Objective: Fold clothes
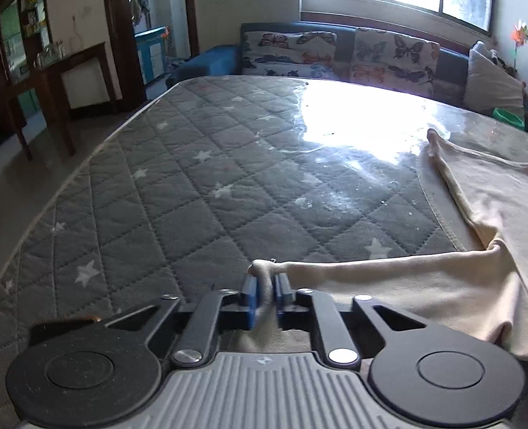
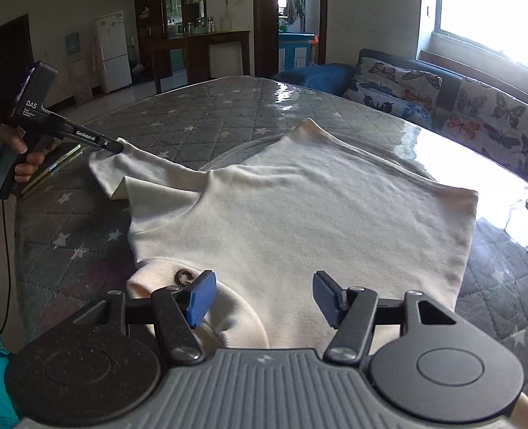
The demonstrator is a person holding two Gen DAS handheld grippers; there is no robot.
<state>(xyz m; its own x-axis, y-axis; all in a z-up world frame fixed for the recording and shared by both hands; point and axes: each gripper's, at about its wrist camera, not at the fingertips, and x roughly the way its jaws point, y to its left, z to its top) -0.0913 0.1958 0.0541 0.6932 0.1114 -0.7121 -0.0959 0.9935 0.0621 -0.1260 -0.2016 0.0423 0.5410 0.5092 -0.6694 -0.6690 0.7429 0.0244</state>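
the left gripper (image 2: pixel 115 146), seen from the right wrist, carries "das" on its body and "genrobot.ai" along its arm; smaller print is unreadable.

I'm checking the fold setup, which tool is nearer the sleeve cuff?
Left. The left tool is shut on the sleeve cuff; the right tool hangs open over the shirt's collar end, apart from it.

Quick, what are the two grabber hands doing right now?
Left gripper: closed, pinching the cream shirt's sleeve end.
Right gripper: open, holding nothing.
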